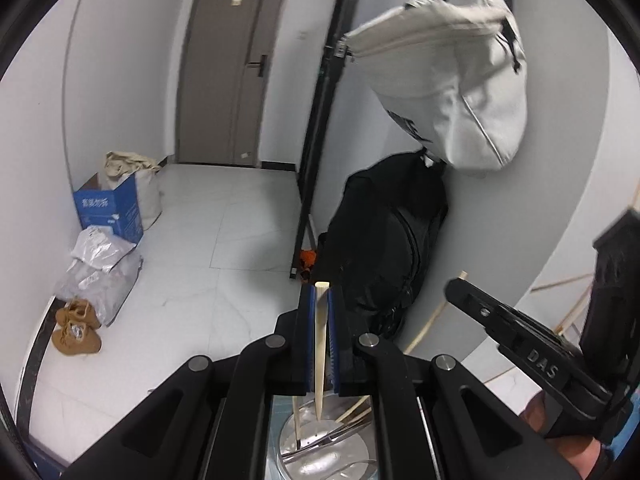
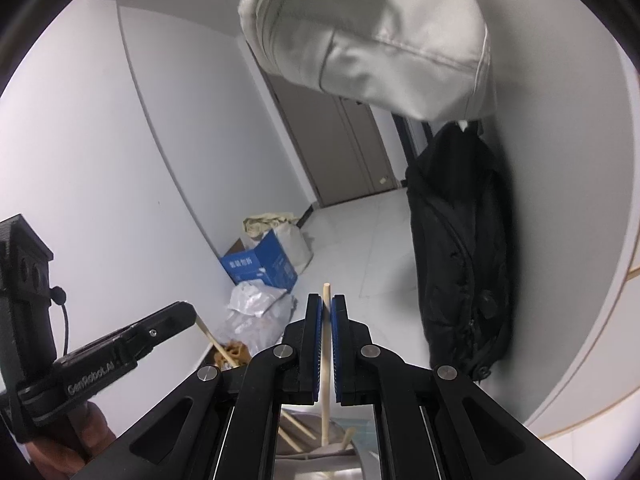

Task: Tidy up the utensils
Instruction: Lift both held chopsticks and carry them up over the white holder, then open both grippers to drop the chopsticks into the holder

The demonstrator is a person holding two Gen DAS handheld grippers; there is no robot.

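Note:
My left gripper [image 1: 321, 300] is shut on a pale chopstick [image 1: 320, 344] that stands upright, its thin tip down over a shiny metal cup [image 1: 320, 452] holding several wooden chopsticks and metal utensils. My right gripper [image 2: 327, 312] is shut on a wooden chopstick [image 2: 326, 360], also upright, its lower end over the metal cup [image 2: 312, 450] with other chopsticks in it. The right gripper shows at the right of the left wrist view [image 1: 516, 332]. The left gripper shows at the left of the right wrist view [image 2: 120, 344], with its chopstick poking out.
A round white wall or table edge [image 1: 560, 220] curves on the right. A black backpack [image 1: 384, 248] leans below a hanging white bag [image 1: 448, 80]. A blue carton [image 1: 108, 208], plastic bags [image 1: 100, 272] and tan shoes [image 1: 76, 332] lie on the tiled floor at left.

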